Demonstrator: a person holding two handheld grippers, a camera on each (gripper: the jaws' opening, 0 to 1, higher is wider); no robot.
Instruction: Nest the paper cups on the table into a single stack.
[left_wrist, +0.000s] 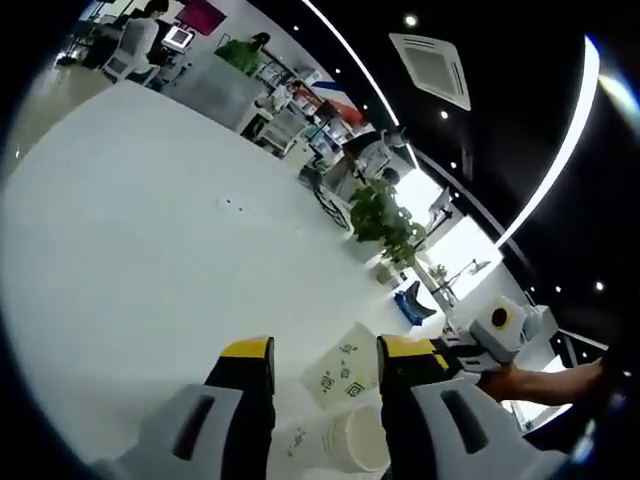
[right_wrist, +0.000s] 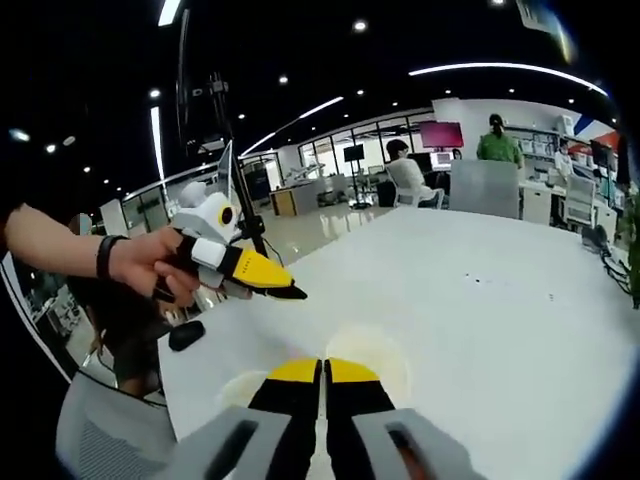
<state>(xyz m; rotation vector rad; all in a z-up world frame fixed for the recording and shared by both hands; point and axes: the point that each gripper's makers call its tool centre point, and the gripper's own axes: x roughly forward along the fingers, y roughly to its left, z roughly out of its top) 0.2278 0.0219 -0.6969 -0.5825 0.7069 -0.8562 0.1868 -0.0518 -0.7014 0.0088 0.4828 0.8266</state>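
Note:
A patterned white paper cup (left_wrist: 342, 375) lies tilted on the white table (left_wrist: 150, 250), seen through the gap between my left gripper's (left_wrist: 326, 352) open jaws. A second cup (left_wrist: 357, 440) rests just below it, rim towards me. Neither cup is held. My right gripper (left_wrist: 455, 352) comes in from the right in a hand, close beside the cups. In the right gripper view my right gripper (right_wrist: 322, 372) is shut with nothing in it, above two pale round shapes (right_wrist: 380, 362) on the table that look like cups. My left gripper (right_wrist: 296, 292) hovers to the left, carrying nothing.
A black object (right_wrist: 186, 334) lies near the table's edge, left of the grippers. An office chair (right_wrist: 110, 430) stands below that edge. Potted plants (left_wrist: 385, 225) and desks with people (right_wrist: 490, 150) lie beyond the far side. Bare tabletop (right_wrist: 500, 300) stretches away from the cups.

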